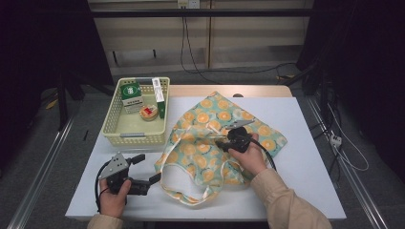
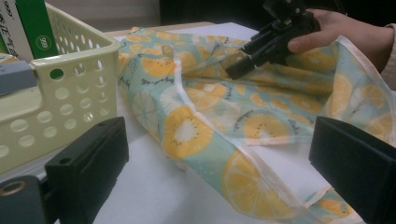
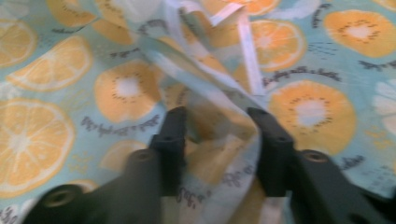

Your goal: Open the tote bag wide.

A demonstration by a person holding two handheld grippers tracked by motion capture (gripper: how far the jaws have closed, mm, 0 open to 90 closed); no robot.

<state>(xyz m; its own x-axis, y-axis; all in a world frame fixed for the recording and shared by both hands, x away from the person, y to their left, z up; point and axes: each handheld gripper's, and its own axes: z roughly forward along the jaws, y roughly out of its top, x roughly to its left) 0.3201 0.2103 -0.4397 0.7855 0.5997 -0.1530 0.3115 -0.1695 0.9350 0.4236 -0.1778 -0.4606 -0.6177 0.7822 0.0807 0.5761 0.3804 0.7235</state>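
Observation:
A cloth bag (image 1: 193, 155) printed with orange slices on pale blue lies crumpled in the middle of the white table (image 1: 305, 167). My right gripper (image 1: 218, 141) rests on top of it, pointing left. In the right gripper view, the right gripper (image 3: 219, 135) is open, and a raised fold of the bag (image 3: 56, 70) stands between its jaws. My left gripper (image 1: 147, 168) is open and holds nothing at the front left. It points at the bag's left edge (image 2: 187, 130). The right gripper (image 2: 243, 65) also appears farther off in the left gripper view.
A pale yellow perforated basket (image 1: 133, 138) stands at the back left, close to the bag. It holds a green box (image 1: 131, 93), a long white box (image 1: 158, 93) and a small round item (image 1: 148, 112). The bag's white-edged handle loop (image 1: 165, 183) trails toward the table's front edge.

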